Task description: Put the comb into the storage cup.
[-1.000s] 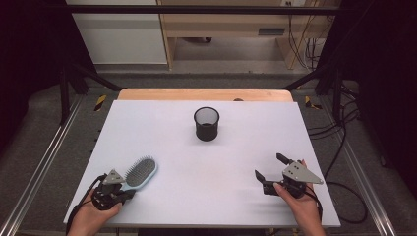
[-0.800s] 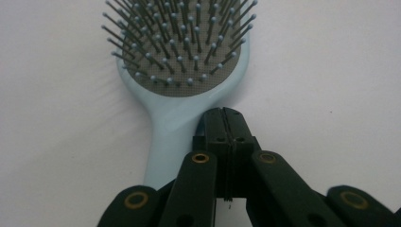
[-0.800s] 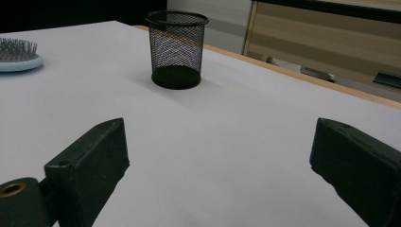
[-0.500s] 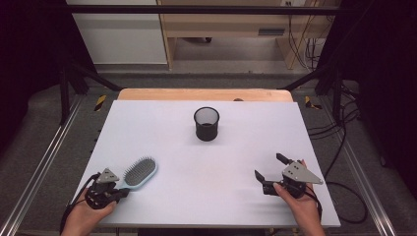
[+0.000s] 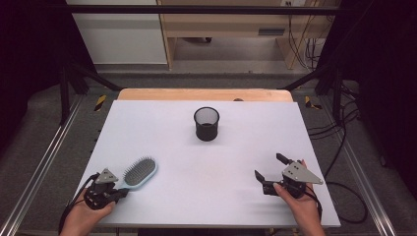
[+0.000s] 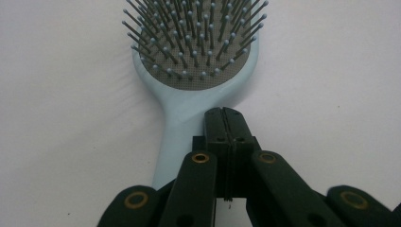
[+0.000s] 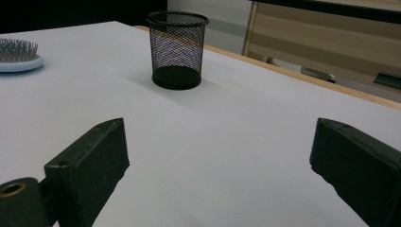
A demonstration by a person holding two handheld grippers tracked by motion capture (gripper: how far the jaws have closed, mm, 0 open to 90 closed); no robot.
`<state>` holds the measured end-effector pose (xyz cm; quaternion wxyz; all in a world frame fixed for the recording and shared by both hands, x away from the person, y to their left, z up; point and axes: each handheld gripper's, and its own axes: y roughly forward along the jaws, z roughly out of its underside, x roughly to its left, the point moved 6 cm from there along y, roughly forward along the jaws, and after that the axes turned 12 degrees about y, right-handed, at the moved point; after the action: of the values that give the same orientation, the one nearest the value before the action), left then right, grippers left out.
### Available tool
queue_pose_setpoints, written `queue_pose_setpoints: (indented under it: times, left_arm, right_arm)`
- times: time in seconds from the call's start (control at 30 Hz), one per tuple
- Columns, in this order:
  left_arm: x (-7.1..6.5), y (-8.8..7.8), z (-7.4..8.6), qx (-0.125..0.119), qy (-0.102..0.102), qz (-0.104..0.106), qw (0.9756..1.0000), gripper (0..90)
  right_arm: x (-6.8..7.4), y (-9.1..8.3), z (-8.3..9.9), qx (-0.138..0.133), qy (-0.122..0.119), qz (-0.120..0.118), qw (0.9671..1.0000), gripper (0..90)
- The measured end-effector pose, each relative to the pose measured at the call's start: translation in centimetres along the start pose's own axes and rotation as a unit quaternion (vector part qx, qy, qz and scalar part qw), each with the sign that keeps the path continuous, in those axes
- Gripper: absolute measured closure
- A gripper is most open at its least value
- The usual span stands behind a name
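A light-blue hairbrush (image 5: 140, 171) lies bristles up at the near left of the white table (image 5: 236, 147). My left gripper (image 5: 121, 192) sits at the brush's handle end. In the left gripper view its jaws (image 6: 222, 114) are pressed flat together above the handle of the hairbrush (image 6: 179, 111), with nothing between them. My right gripper (image 5: 269, 166) rests at the near right, held by a hand, jaws wide apart and empty. In the right gripper view my right gripper (image 7: 217, 151) faces a black mesh cup (image 7: 177, 47); the hairbrush (image 7: 19, 57) lies far left.
The black mesh cup (image 5: 206, 124) stands upright and empty at the table's middle back. A wooden strip (image 5: 204, 94) runs along the far edge. Metal rails (image 5: 44, 162) and cables (image 5: 344, 147) flank the table on the floor.
My left hand has drawn back slightly toward the near edge. The hairbrush, the cup and my right gripper have stayed where they were.
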<state>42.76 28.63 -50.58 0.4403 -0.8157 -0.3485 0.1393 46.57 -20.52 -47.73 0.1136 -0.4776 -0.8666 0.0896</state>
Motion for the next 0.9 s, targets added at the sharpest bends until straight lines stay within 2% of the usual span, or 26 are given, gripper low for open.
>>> queue_pose_setpoints:
  times: [0.27,0.9]
  left_arm:
    - [-0.07,-0.05,0.15,-0.002,0.0,0.005,1.0,90.0]
    - [0.35,-0.29,0.45,-0.003,-0.001,-0.003,1.0,90.0]
  right_arm:
    - [0.11,0.06,0.04,0.002,-0.002,-0.001,1.0,5.3]
    - [0.13,-0.03,0.07,0.002,-0.001,0.0,1.0,5.3]
